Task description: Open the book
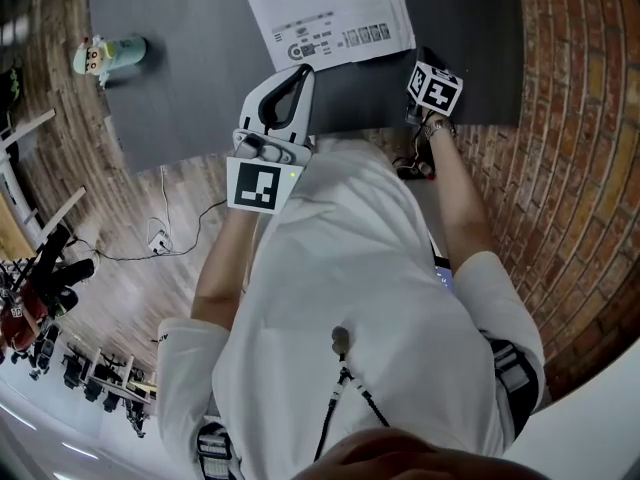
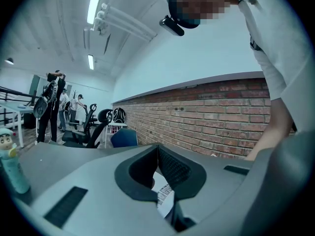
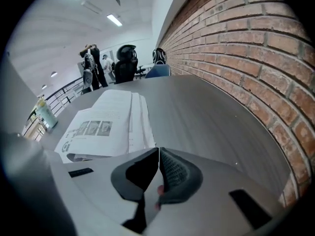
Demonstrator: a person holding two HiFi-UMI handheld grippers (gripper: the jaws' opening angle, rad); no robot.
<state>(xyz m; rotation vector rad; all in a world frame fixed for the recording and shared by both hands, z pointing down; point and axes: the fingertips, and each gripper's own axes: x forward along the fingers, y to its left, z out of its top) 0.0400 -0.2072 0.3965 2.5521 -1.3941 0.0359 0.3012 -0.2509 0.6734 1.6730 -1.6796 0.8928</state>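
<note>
My left gripper (image 2: 158,150) is clenched: its two dark ribbed pads press together at the tips with nothing visible between them, and through the narrow gap lower down I see a strip of printed paper. In the head view this gripper's nose lies right at the near edge of the book (image 1: 330,13), overlapping its lower corner; I cannot tell whether it touches the cover. The book lies flat and closed on the dark grey table (image 1: 180,28), its white printed cover facing up, the pages stacked in a thick block along the side. My right gripper (image 3: 158,152) is clenched too, pads meeting in a thin line and holding nothing. It sits off to the right of the book, near its lower right corner but apart from it, with bare tabletop ahead and the brick wall (image 3: 256,48) running along its right side. A small pale green cartoon-figure bottle (image 1: 108,56) lies well apart at the table's left edge.
</note>
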